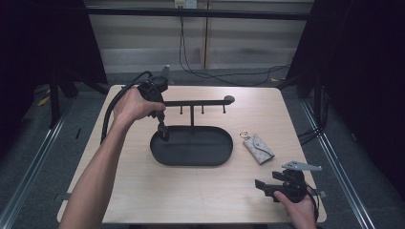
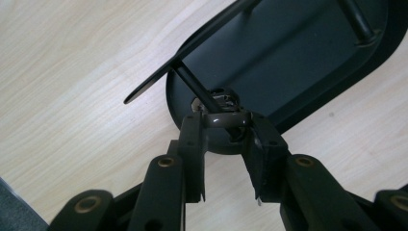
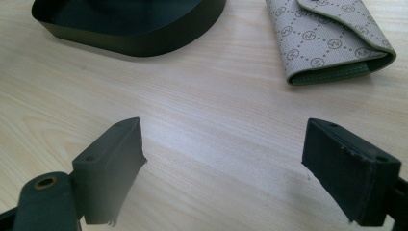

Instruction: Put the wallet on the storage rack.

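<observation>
At the lower right of the high view, the right gripper [image 1: 265, 187] rests near the table's [image 1: 143, 191] front edge, jaws spread wide with nothing between them. Just beyond it, right of centre, lies a patterned key pouch [image 1: 259, 148]. At centre sits the black oval tray [image 1: 191, 155] with its hook stand [image 1: 193, 102]. Over the tray's left end, the left gripper [image 2: 226, 126] is clamped on a small brown strap [image 2: 226, 119] with a metal clasp.
</observation>
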Motion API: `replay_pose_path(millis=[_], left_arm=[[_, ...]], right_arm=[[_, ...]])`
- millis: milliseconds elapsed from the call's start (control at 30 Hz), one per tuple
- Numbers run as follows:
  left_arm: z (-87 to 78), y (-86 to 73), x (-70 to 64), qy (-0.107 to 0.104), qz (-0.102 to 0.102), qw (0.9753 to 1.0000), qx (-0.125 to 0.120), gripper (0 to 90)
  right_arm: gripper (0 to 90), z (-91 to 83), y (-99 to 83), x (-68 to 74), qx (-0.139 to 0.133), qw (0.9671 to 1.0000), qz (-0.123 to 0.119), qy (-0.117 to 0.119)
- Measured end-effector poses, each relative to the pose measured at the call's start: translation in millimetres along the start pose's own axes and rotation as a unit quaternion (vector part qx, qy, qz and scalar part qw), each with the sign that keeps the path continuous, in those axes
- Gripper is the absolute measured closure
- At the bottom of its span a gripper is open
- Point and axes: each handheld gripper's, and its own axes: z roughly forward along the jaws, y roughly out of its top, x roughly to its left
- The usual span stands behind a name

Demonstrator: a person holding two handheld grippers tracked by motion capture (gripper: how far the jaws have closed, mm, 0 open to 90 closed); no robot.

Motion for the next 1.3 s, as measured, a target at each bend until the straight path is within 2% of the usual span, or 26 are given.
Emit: replay_pose_path(millis=[100,200,233,300,333,433,567,600,633,800,833,867,900,933,967,1067,1133,1167,1200,1233,1300], left_arm=[[0.6,-0.2,0.3,0.002,-0.003,1.0000,-0.003,69.7],[2.9,-2.3,4.0,0.010,-0.012,0.9998,-0.009,57.0],[3.7,-3.3,5.5,0.001,-0.011,0.9999,-0.013,53.9],[4.3,-4.8,6.6,0.001,-0.017,0.9997,-0.016,47.4],[4.6,-6.2,8.2,0.004,-0.019,0.9996,-0.019,47.4],[3.8,-13.7,16.1,-0.019,-0.034,0.9982,-0.045,36.1],[2.3,-19.8,19.5,-0.022,-0.032,0.9977,-0.055,32.5],[0.7,-24.3,21.0,-0.033,-0.029,0.9967,-0.068,29.4],[0.7,-24.3,21.0,-0.033,-0.029,0.9967,-0.068,29.1],[-2.4,-37.1,26.4,-0.045,-0.031,0.9936,-0.099,23.9],[-3.2,-39.6,26.4,-0.043,-0.023,0.9933,-0.105,23.5],[-3.3,-42.3,25.6,-0.045,-0.020,0.9923,-0.114,23.6],[-3.3,-42.3,25.6,-0.045,-0.020,0.9923,-0.114,25.0],[-3.7,-45.3,25.0,-0.047,-0.018,0.9910,-0.124,25.0],[-3.6,-51.4,24.8,-0.051,-0.014,0.9888,-0.139,24.4],[-0.4,-60.4,24.5,-0.052,-0.007,0.9876,-0.148,21.9],[1.4,-66.1,24.7,-0.055,-0.007,0.9857,-0.159,17.2],[1.4,-66.1,24.7,-0.055,-0.007,0.9857,-0.159,16.4],[1.9,-69.1,24.9,-0.053,-0.007,0.9844,-0.168,16.4],[4.0,-74.4,25.3,-0.061,-0.003,0.9821,-0.178,16.7],[5.5,-77.0,24.8,-0.064,0.000,0.9812,-0.182,16.7]], right_arm=[[14.2,0.2,0.0,0.0,0.000,1.0000,0.001,0.000],[14.2,-0.1,0.0,-0.2,0.000,1.0000,0.001,-0.001],[14.2,0.6,0.2,-0.5,0.001,1.0000,0.000,-0.001],[14.2,1.3,0.5,-0.5,0.004,1.0000,0.000,0.000],[14.2,1.7,0.7,-0.4,0.004,1.0000,0.000,0.000],[14.2,1.8,0.8,-0.6,0.003,1.0000,-0.001,0.000],[14.2,1.5,0.7,-0.7,0.002,1.0000,-0.001,-0.002],[14.2,1.6,0.8,-0.8,0.002,1.0000,0.000,-0.002],[14.2,1.6,0.8,-0.9,0.002,1.0000,0.000,-0.002],[14.2,1.5,0.8,-1.1,0.003,1.0000,0.000,-0.003],[14.2,1.7,0.9,-1.3,0.002,1.0000,-0.001,-0.003],[14.2,1.6,0.9,-1.3,0.003,1.0000,0.000,-0.004],[14.2,1.6,1.0,-1.3,0.003,1.0000,0.000,-0.004],[14.2,1.6,1.0,-1.3,0.003,1.0000,0.000,-0.004],[14.2,1.5,0.9,-1.5,0.002,1.0000,-0.001,-0.004],[14.3,1.7,1.1,-1.7,0.003,1.0000,0.001,-0.006],[14.3,1.6,1.0,-1.7,0.001,1.0000,-0.001,-0.005],[14.3,1.6,1.0,-1.7,0.001,1.0000,-0.001,-0.005],[14.3,1.7,1.0,-1.6,0.002,1.0000,-0.001,-0.006],[14.3,1.7,1.1,-1.6,0.002,1.0000,0.001,-0.007],[14.3,1.9,1.2,-1.8,0.003,1.0000,0.003,-0.008]])
